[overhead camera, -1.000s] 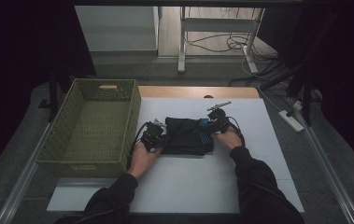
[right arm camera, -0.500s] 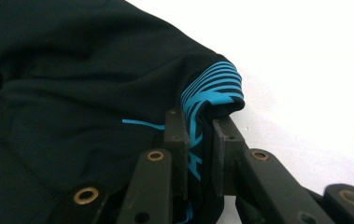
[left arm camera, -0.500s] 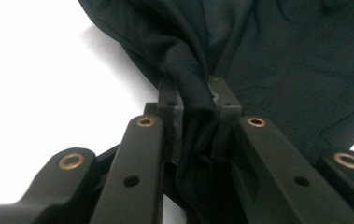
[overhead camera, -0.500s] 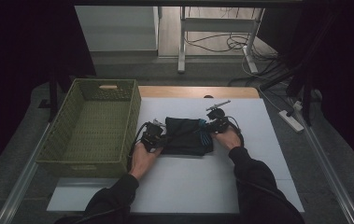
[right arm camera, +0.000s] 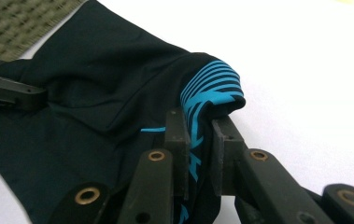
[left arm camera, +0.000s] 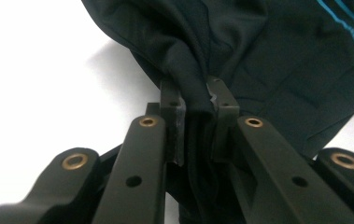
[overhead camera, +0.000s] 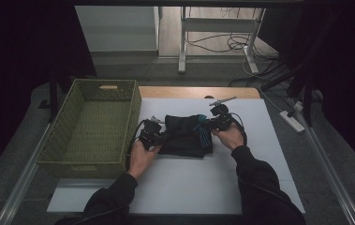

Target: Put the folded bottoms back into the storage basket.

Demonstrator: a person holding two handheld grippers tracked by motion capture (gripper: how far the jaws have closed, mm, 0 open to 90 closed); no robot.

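A black garment (overhead camera: 184, 136) with blue stripes lies bunched on the white table top (overhead camera: 189, 187). At its left edge, my left gripper (overhead camera: 159, 137) is shut on a fold of black cloth; the left gripper view shows the fold (left arm camera: 268, 56) pinched between the left gripper's (left arm camera: 195, 91) pads. My right gripper (overhead camera: 211, 124) is shut on the garment's right edge, slightly raised. In the right gripper view the blue-striped hem (right arm camera: 212, 88) curls over the right gripper's (right arm camera: 198, 121) tips. The left gripper (right arm camera: 11, 93) appears at the cloth's far side.
A green woven basket (overhead camera: 91, 122) stands left of the garment, close to my left hand; its weave (right arm camera: 20, 18) is in the right gripper view. A power strip (overhead camera: 291, 121) lies off the table's right edge. A wooden strip (overhead camera: 189, 92) runs along the back.
My right hand has risen a little with the garment's right edge, and the blue-striped hem now shows there. The left hand has stayed in place.
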